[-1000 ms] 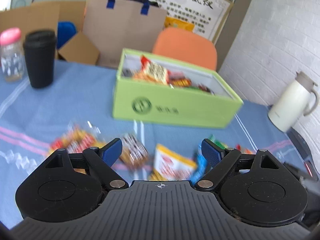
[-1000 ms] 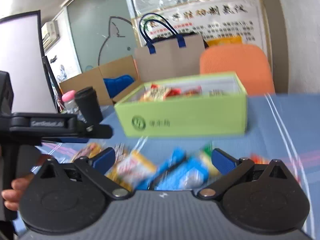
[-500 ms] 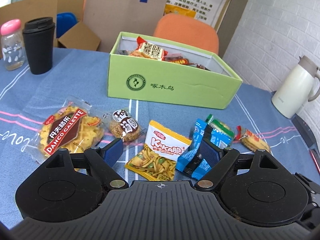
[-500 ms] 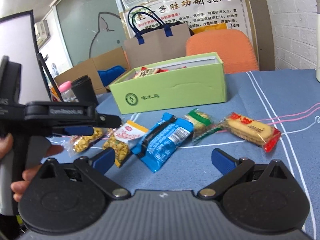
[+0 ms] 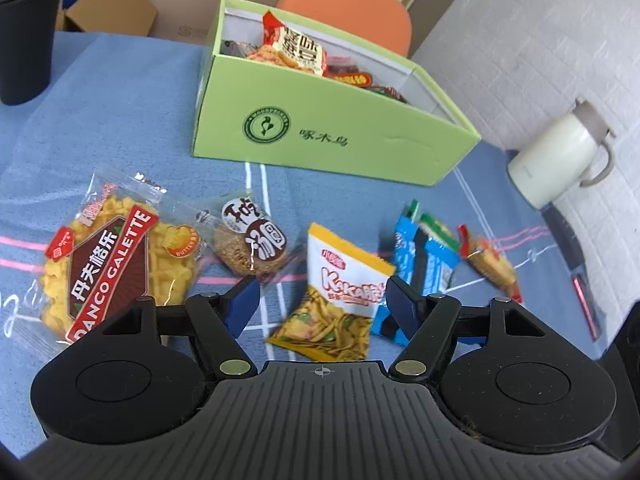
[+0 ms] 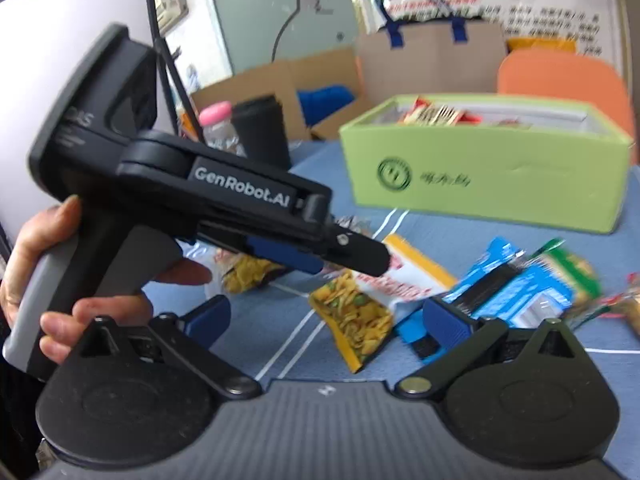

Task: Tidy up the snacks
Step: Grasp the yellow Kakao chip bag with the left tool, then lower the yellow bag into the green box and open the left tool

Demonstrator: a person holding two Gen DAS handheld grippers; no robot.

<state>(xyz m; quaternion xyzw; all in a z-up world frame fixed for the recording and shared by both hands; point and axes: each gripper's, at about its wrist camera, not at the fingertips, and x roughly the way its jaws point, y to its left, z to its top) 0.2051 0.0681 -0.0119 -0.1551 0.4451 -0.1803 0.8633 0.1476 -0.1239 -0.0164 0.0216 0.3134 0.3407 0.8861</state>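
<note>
A green open box (image 5: 332, 136) holding several snack packs stands at the back of the blue tablecloth; it also shows in the right wrist view (image 6: 484, 176). Loose snacks lie in front: a Danco Galette pack (image 5: 112, 268), a round brown cake (image 5: 252, 240), a yellow-white Kaka pack (image 5: 340, 300), a blue pack (image 5: 424, 268) and a small red-yellow pack (image 5: 492, 264). My left gripper (image 5: 320, 304) is open and empty, low over the Kaka pack, jaws either side of it. My right gripper (image 6: 324, 320) is open and empty, near the Kaka pack (image 6: 372, 304) and blue pack (image 6: 516, 292).
A black cup (image 5: 24, 32) stands at the back left, a white kettle (image 5: 560, 160) at the right. An orange chair (image 5: 352, 12) and cardboard boxes sit behind the table. In the right wrist view the hand-held left gripper body (image 6: 180, 196) fills the left side.
Both grippers have moved forward and down toward the loose snacks. The left gripper now straddles the Kaka pack. The right gripper has swung left, closer to the left one.
</note>
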